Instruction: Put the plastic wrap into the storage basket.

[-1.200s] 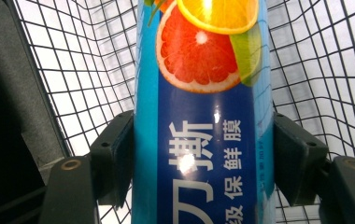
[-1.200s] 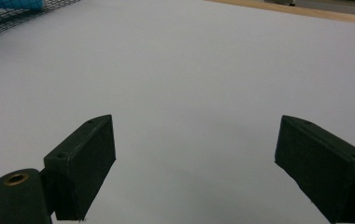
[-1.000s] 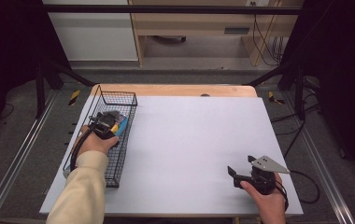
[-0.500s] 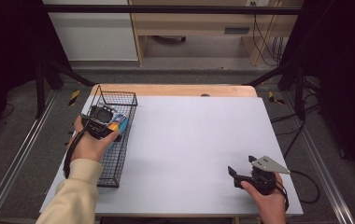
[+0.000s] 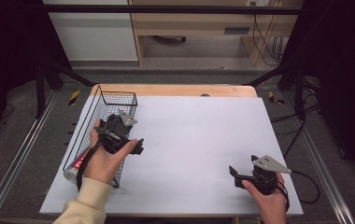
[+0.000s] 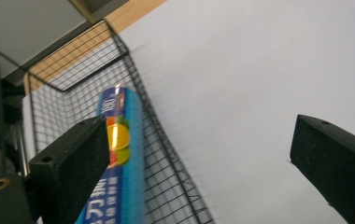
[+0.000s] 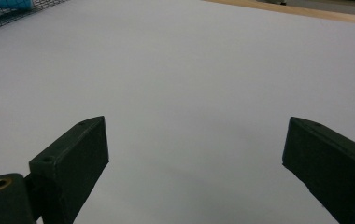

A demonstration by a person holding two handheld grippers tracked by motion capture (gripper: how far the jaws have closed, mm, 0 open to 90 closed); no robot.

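At nine o'clock on the table (image 5: 199,140) stands a black wire basket (image 5: 102,105). A long blue box (image 6: 119,158) printed with fruit lies lengthwise inside it, against the wall nearest the table's middle. My left gripper (image 5: 136,145) hangs over that wall, jaws spread wide and holding nothing; the box sits just beyond my left-hand jaw. At five o'clock, my right gripper (image 5: 235,175) rests low over bare white table, jaws likewise wide apart and empty, pointing toward nine o'clock.

Blue box (image 6: 119,158), black wire basket (image 6: 166,154)
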